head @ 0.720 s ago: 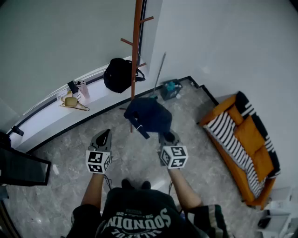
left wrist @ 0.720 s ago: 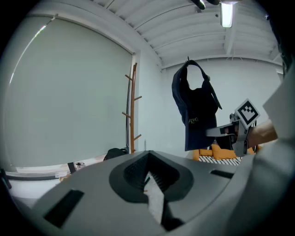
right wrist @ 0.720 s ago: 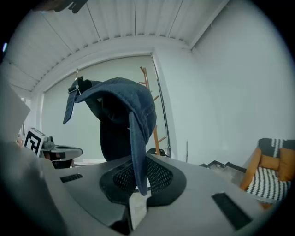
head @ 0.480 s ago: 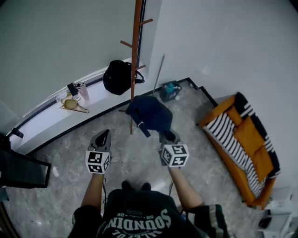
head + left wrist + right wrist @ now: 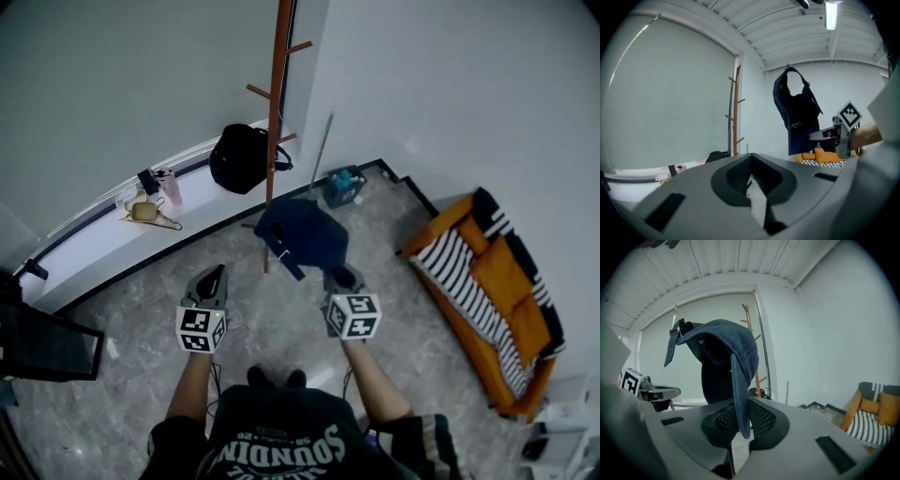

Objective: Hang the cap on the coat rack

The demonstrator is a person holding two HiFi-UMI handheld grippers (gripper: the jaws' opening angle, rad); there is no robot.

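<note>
A wooden coat rack (image 5: pixel 273 131) with short pegs stands by the wall corner. The dark blue cap (image 5: pixel 302 234) hangs in the air just in front of the rack's lower pole, held by its brim in my right gripper (image 5: pixel 339 277), which is shut on it. In the right gripper view the cap (image 5: pixel 723 352) droops between the jaws, with the coat rack (image 5: pixel 753 348) behind it. My left gripper (image 5: pixel 212 277) is to the left, shut and holding nothing. The left gripper view shows the coat rack (image 5: pixel 735 115) and the cap (image 5: pixel 799 117) off to the right.
A black bag (image 5: pixel 242 157) rests on the white ledge beside the rack, with hangers (image 5: pixel 147 209) and small items further left. A thin pole (image 5: pixel 321 150) and a blue object (image 5: pixel 342 183) stand in the corner. An orange striped sofa (image 5: pixel 487 286) is at the right.
Hardly anything differs. Both grippers sit slightly lower in the head view, and the cap stays in the right gripper in front of the rack.
</note>
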